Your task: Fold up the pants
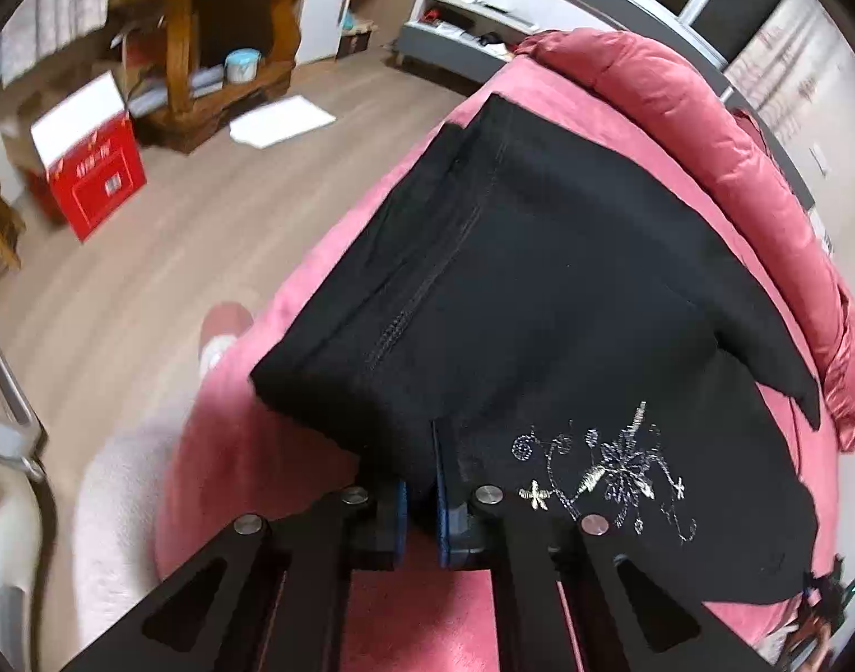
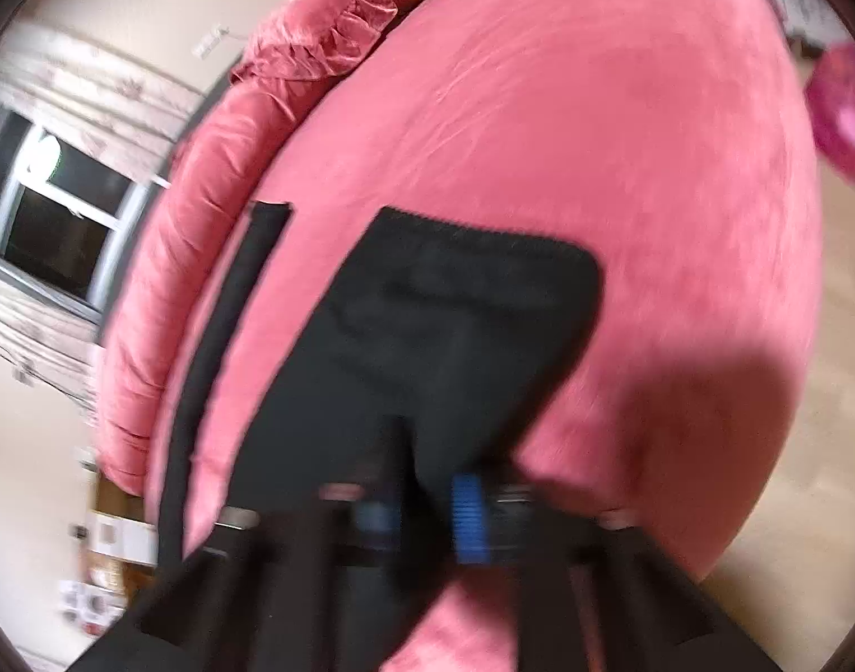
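Your left claw [image 1: 422,495] pinches a fold of the black pants [image 1: 539,291] between its blue pads, beside the silver embroidery [image 1: 607,470]. Your right claw [image 2: 422,509] is pressed onto another edge of the pants [image 2: 427,336], dark cloth caught between its pads, though that view is blurred. The pants lie spread across the pink bed [image 1: 567,106], partly lifted at your grips, near the pink pillow [image 1: 679,101].

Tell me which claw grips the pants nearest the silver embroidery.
The left claw: silver embroidery on the pants lies right beside it. The right claw shows plain black cloth.
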A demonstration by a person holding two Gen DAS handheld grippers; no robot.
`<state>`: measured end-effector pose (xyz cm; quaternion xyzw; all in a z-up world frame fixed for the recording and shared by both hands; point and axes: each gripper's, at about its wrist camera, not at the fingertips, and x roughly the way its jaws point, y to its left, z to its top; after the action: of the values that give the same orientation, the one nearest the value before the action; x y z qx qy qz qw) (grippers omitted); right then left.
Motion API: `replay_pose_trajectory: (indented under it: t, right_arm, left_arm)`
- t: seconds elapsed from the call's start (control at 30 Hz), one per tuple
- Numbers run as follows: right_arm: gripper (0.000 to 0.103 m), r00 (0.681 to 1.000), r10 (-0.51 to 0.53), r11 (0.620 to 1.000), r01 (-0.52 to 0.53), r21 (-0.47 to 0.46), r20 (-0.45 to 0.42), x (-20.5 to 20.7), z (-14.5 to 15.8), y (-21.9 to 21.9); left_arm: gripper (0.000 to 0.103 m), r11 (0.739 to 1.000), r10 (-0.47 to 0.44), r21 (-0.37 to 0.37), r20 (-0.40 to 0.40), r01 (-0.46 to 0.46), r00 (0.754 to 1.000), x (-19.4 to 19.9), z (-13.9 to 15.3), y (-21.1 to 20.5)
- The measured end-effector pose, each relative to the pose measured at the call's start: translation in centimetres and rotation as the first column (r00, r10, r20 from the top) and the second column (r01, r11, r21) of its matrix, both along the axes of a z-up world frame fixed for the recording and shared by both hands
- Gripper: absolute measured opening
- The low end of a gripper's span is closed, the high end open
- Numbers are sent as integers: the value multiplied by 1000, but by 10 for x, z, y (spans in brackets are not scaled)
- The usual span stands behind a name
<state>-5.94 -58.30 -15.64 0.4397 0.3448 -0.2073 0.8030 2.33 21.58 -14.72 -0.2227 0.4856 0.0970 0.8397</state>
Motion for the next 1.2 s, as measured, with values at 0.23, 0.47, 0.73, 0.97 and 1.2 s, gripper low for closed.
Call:
replay_pose_trajectory:
  t: [0.23, 0.47, 0.73, 0.97, 1.2]
  right_arm:
    - [9, 1000, -18, 991, 19, -134, 6, -12, 39, -4]
    - [9, 994, -37, 990, 23, -140, -103, -21, 10, -11]
    - [22, 984, -62, 985, 33, -170, -168, -15, 9, -10]
    - [47, 959, -251, 883, 173, -435, -128, -29, 70, 11]
    - [56, 993, 93, 861, -119, -494, -77, 33, 90, 105]
  left_arm:
    - [6, 998, -44, -51, 20, 45, 999, -24, 33, 7]
    - [11, 998, -61, -40, -113, 57, 992, -37, 2, 6]
    - [28, 950, 64, -301, -70, -83, 995, -47, 2, 49]
    - [29, 876, 389, -336, 66, -346, 919, -89, 39, 132]
    - [46, 888, 454, -181, 206, -422, 867, -79, 79, 159]
